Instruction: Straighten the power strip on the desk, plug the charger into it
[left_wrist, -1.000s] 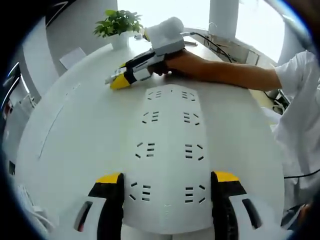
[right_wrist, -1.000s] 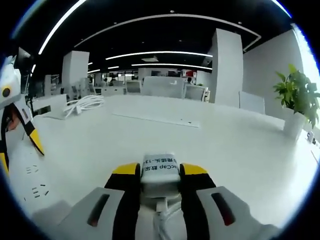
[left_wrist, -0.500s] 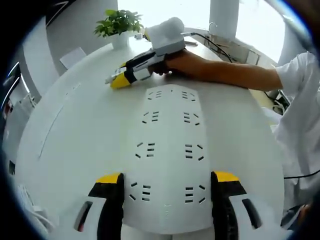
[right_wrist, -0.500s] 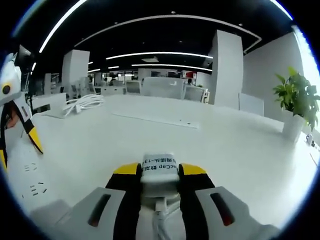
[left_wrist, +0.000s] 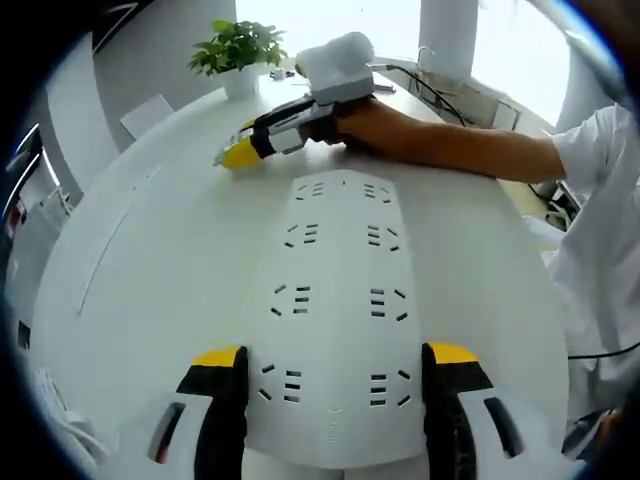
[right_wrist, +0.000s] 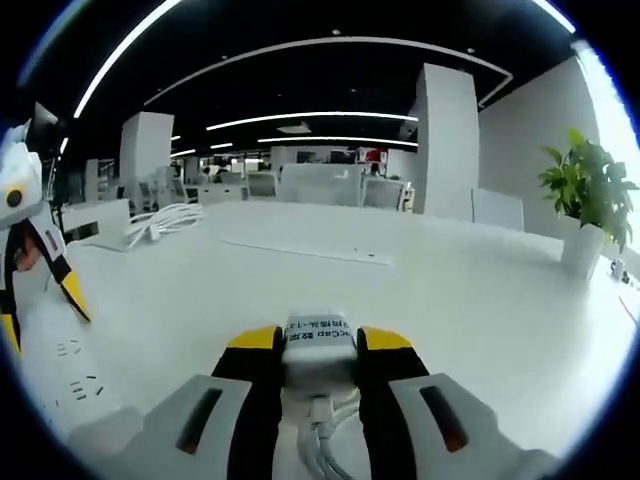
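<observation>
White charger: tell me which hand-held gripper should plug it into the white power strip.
Right. The right hand-held gripper is shut on the white charger beyond the white power strip; the left hand-held gripper straddles the strip's near end, steadying it.

We see a white power strip (left_wrist: 338, 300) with dark socket slots on a white desk (left_wrist: 150, 260), yellow-tipped black fingers (left_wrist: 222, 372), a white charger (right_wrist: 318, 345), and a green plant (left_wrist: 236, 45).

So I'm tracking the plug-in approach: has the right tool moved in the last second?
Yes. In the left gripper view the right tool has lifted slightly toward the potted plant.
</observation>
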